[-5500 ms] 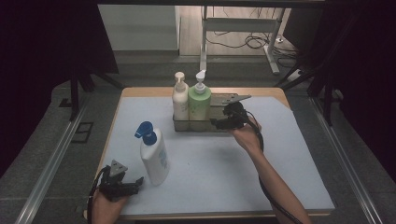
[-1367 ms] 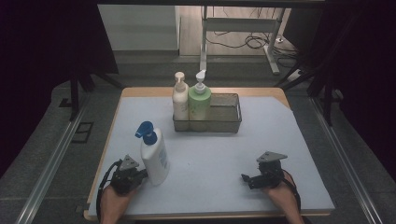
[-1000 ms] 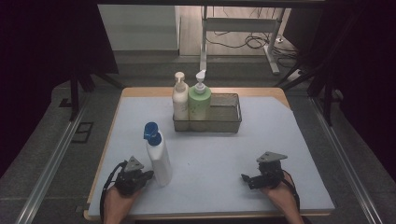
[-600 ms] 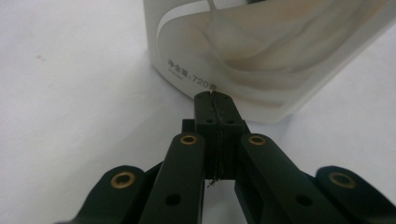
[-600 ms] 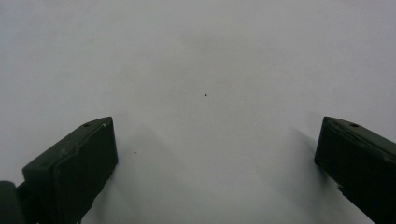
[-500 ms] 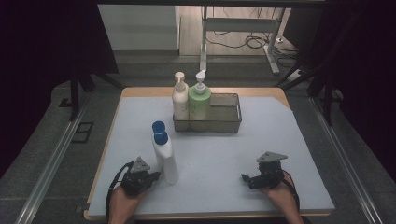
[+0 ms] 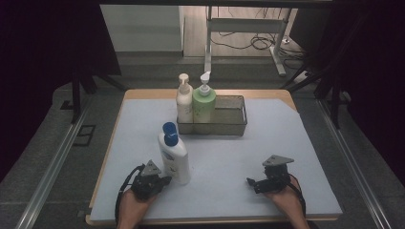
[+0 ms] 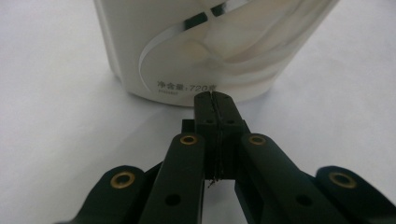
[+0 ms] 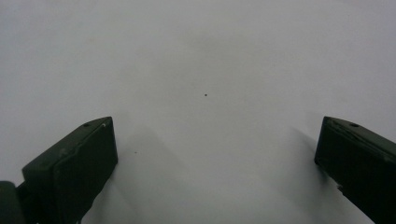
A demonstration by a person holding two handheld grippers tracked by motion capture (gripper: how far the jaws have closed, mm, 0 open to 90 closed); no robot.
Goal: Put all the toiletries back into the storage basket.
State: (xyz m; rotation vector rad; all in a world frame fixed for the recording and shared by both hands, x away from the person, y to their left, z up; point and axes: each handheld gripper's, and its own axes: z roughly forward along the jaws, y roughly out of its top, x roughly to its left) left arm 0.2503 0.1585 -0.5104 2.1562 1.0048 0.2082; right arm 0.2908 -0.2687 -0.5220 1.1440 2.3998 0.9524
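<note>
A white bottle with a blue cap (image 7: 173,153) stands upright on the white table mat (image 7: 286,143), left of centre. My left gripper (image 7: 162,181) is shut with nothing between its jaws, and its tips press against the bottle's base (image 8: 196,60). Near the front right, my right gripper (image 7: 252,185) rests open on the mat, with bare mat (image 9: 205,93) between its jaws. At the back stands a grey mesh basket (image 7: 229,119), holding a cream pump bottle (image 7: 184,100) and a green pump bottle (image 7: 204,101) in its left half.
The right half of the basket holds nothing. Dark floor and metal rails (image 7: 52,167) flank the table; a metal stand and cables (image 7: 239,33) lie beyond its far edge.
The left gripper has pushed the white bottle to the right along the mat. The right gripper, which was at the basket earlier, has stayed resting at the front right.
</note>
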